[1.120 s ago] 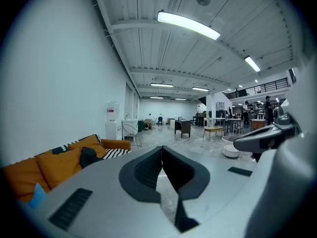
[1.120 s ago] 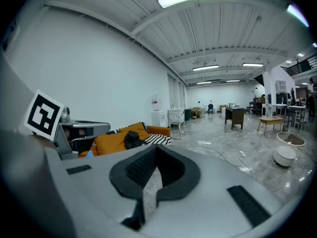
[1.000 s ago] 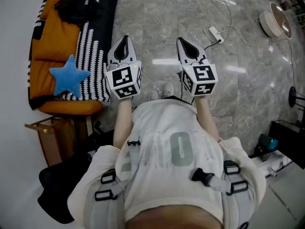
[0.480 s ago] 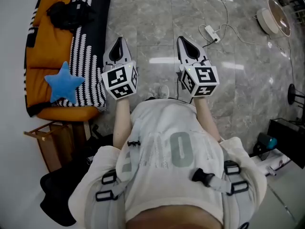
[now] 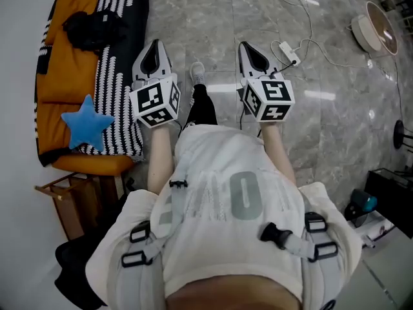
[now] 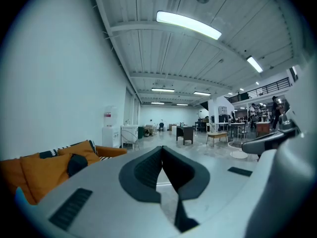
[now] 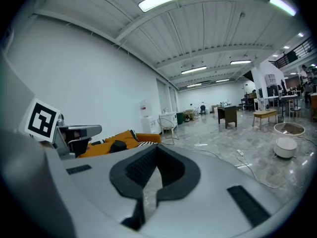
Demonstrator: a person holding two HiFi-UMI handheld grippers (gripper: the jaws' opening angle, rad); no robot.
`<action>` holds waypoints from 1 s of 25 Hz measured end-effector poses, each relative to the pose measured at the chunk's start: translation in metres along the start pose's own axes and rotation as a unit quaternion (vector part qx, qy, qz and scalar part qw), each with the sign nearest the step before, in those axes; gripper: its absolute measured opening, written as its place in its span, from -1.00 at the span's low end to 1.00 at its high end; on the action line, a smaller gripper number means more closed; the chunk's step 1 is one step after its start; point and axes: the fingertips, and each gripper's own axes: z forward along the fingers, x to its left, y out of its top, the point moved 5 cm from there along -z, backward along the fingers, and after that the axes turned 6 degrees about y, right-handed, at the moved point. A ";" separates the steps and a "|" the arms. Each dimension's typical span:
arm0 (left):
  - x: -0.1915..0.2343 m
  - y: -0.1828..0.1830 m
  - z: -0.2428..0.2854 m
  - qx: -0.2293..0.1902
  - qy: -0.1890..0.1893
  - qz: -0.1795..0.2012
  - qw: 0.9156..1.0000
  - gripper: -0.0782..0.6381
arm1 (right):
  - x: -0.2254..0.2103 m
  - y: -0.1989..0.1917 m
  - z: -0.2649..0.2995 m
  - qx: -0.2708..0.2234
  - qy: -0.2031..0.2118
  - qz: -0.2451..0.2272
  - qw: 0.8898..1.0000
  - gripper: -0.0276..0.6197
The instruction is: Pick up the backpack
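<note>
The backpack (image 5: 90, 26), or what I take for it (a black slumped bundle, too small for me to be sure), lies on the orange sofa (image 5: 64, 76) at the upper left of my head view. It sits beside a black-and-white striped blanket (image 5: 119, 57). A blue star cushion (image 5: 87, 123) rests lower on the same seat, well apart from the bundle.

My left claw (image 5: 153, 45) is held near the sofa's edge, over the grey marble floor (image 5: 322, 121) and clear of the backpack. Its jaws are clenched tip to tip with nothing between them. My right claw (image 5: 248, 47) is level with it further right, also clenched and empty. A white power strip (image 5: 288, 52) lies just beyond it. One shoe (image 5: 197, 72) shows on the floor between the two claws.
</note>
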 end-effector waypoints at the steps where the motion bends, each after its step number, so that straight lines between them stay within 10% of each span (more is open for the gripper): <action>1: 0.001 0.001 0.010 -0.004 -0.001 0.003 1.000 -0.72 | -0.003 0.000 0.008 0.000 -0.001 0.005 1.000 -0.89; 25: 0.104 0.069 0.412 -0.025 -0.031 -0.017 0.999 -0.73 | -0.101 0.144 0.407 0.003 0.037 -0.046 0.998 -0.89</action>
